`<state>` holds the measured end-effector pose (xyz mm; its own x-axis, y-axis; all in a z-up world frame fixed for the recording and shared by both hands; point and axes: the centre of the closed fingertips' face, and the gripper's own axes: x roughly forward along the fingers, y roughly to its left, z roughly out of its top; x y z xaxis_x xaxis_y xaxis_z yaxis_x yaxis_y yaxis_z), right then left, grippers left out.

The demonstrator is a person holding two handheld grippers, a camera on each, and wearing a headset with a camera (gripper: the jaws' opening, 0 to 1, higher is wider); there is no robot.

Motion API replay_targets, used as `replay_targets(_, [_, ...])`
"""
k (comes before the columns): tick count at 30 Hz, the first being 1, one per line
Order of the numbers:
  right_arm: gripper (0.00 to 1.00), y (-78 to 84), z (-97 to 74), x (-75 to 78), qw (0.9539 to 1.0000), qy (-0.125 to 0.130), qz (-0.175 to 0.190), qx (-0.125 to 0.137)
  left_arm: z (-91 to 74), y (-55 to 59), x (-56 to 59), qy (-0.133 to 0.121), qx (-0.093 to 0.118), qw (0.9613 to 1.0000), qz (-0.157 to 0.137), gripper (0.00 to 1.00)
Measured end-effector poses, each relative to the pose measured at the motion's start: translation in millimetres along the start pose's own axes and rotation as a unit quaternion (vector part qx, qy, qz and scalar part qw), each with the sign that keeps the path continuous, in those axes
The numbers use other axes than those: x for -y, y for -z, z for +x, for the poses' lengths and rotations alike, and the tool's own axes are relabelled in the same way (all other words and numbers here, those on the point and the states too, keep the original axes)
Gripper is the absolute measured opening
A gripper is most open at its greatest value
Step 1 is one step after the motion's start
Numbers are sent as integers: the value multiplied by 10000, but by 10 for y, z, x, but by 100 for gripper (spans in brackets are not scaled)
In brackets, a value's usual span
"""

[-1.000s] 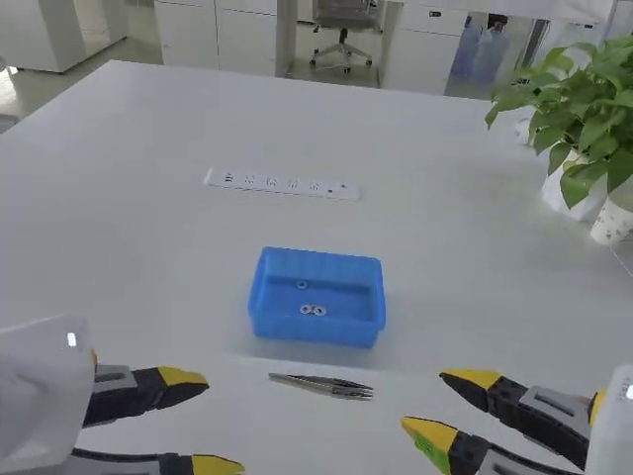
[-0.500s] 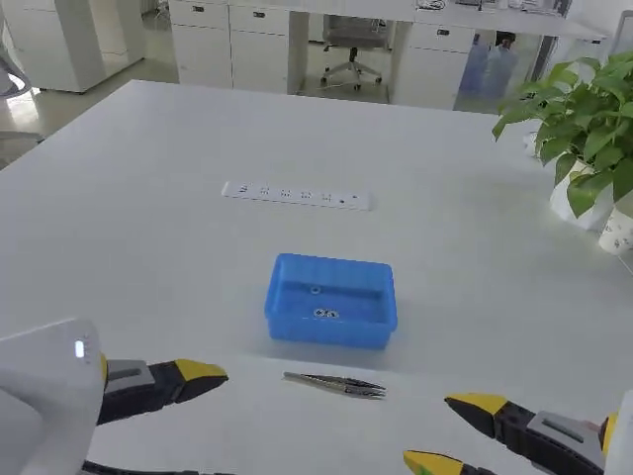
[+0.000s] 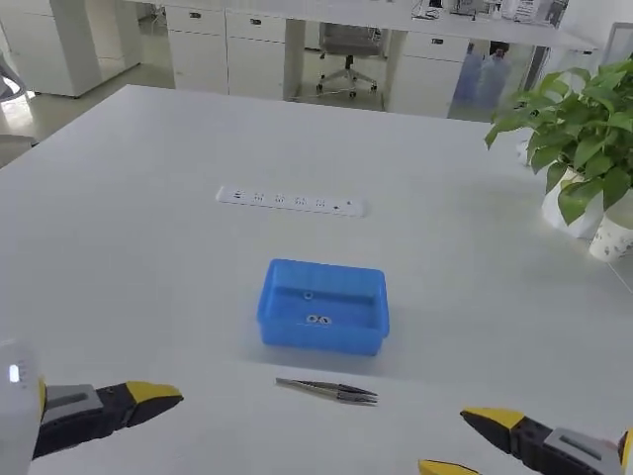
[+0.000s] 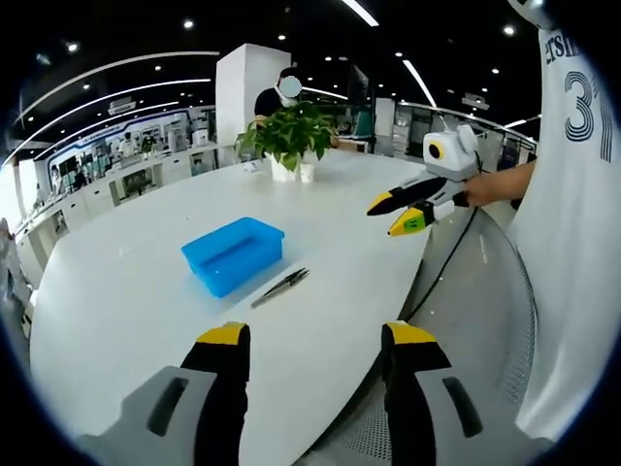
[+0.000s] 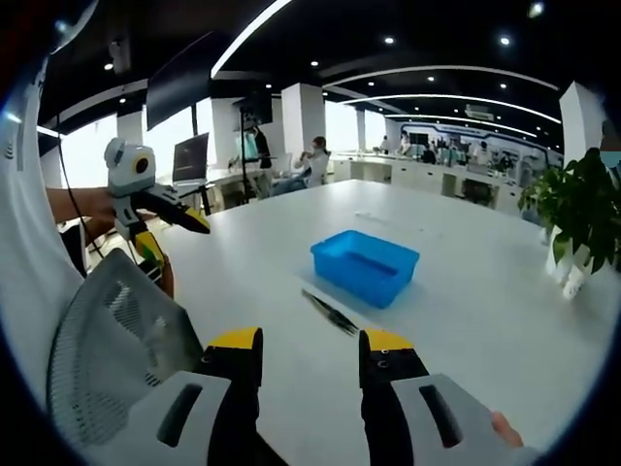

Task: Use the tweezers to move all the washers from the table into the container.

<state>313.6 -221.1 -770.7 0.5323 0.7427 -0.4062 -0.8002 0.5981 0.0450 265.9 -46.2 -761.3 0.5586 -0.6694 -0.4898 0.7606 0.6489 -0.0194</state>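
Currently the left gripper [image 4: 315,338] is hovering over the near edge of the white table [image 3: 148,247], its yellow-tipped jaws standing spread wide with nothing between them. In the head view it is reaching in from the lower left and pointing right. The right gripper [image 5: 310,340] is likewise gaping and carrying nothing, and it is entering the head view from the lower right, pointing left. In the left gripper view a bare forearm is stretching out from a white jersey, with the right hand [image 4: 480,189] wrapping the right gripper's handle and carrying it raised above the table edge. In the right gripper view the left hand [image 5: 94,206] is gripping the left gripper, whose tips are angling down toward the tabletop. The tweezers [image 3: 326,390] are lying flat on the table between the two grippers, apart from both and just in front of the blue container [image 3: 321,339]. Three washers [image 3: 316,319] are sitting inside the container, two touching side by side near its front wall and one alone toward the back. A white power strip [image 3: 290,201] is lying beyond the container, well apart from it. A potted plant [image 3: 579,129] is standing at the table's far right edge.
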Motion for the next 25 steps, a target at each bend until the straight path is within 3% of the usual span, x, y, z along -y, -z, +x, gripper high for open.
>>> replay_targets(5, [40,0,55,-64,10000,-67,-32,-41,30,6,28,2,-75,9999,66,58])
replay_targets(11, [39,-11,67,-75,9999,-81,-19,-64,84,-122,8,-18,5,9998,184,56])
replay_targets(18, [37,16,9,-37,9999,28,43,-89,134,-111,77,79,-177,9987,469,55])
replay_targets(25, [37,69,-31,-22,9998,61,79,-169,119,-81,49,79,-317,9979,559,55])
